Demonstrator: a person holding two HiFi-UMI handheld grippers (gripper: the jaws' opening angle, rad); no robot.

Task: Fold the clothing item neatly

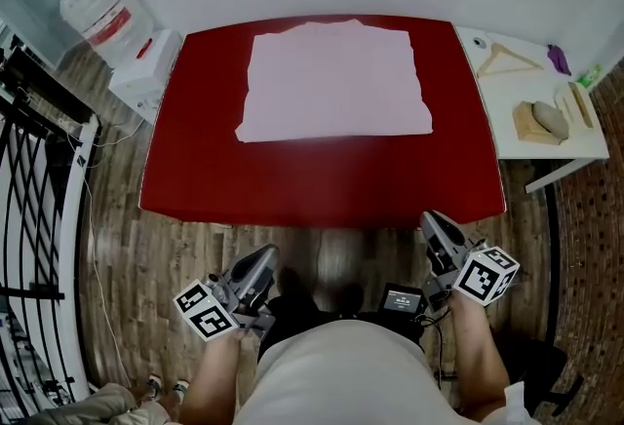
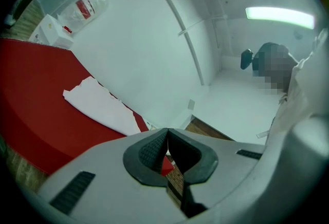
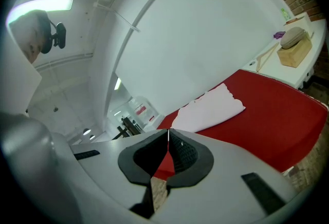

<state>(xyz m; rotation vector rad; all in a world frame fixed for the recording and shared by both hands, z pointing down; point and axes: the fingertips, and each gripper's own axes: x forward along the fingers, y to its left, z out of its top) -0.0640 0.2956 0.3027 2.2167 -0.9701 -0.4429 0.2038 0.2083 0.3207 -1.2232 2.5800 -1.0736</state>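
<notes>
pale pink rectangular cloth garment (image 1: 331, 82) laid flat on the far half of the red-topped table (image 1: 322, 181), left grey two-jaw gripper (image 1: 263, 262) held just off the near edge, jaws pressed together on nothing, right grey two-jaw gripper (image 1: 436, 223) same deal, closed and empty

Left gripper (image 1: 263, 259) and right gripper (image 1: 436, 224), both pointing forward, jaws together with nothing between them.
</notes>
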